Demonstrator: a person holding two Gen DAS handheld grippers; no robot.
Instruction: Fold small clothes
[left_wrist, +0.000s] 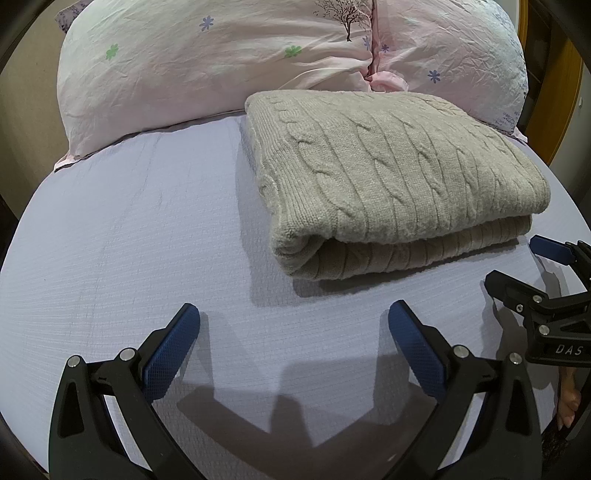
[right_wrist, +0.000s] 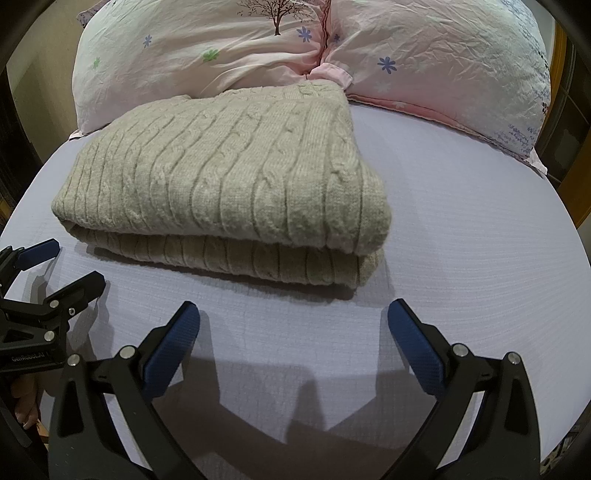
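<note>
A beige cable-knit sweater (left_wrist: 391, 173) lies folded in a neat stack on the pale lilac bed sheet (left_wrist: 129, 240). It also shows in the right wrist view (right_wrist: 221, 177). My left gripper (left_wrist: 293, 314) is open and empty, just short of the sweater's front left corner. My right gripper (right_wrist: 293, 314) is open and empty, just short of the sweater's front right corner. The right gripper shows at the right edge of the left wrist view (left_wrist: 517, 262). The left gripper shows at the left edge of the right wrist view (right_wrist: 74, 262).
A large pink floral pillow (left_wrist: 221, 62) lies across the head of the bed behind the sweater, also in the right wrist view (right_wrist: 424, 62). Wooden furniture (left_wrist: 561, 92) stands past the bed's right side. The sheet (right_wrist: 461, 240) runs right of the sweater.
</note>
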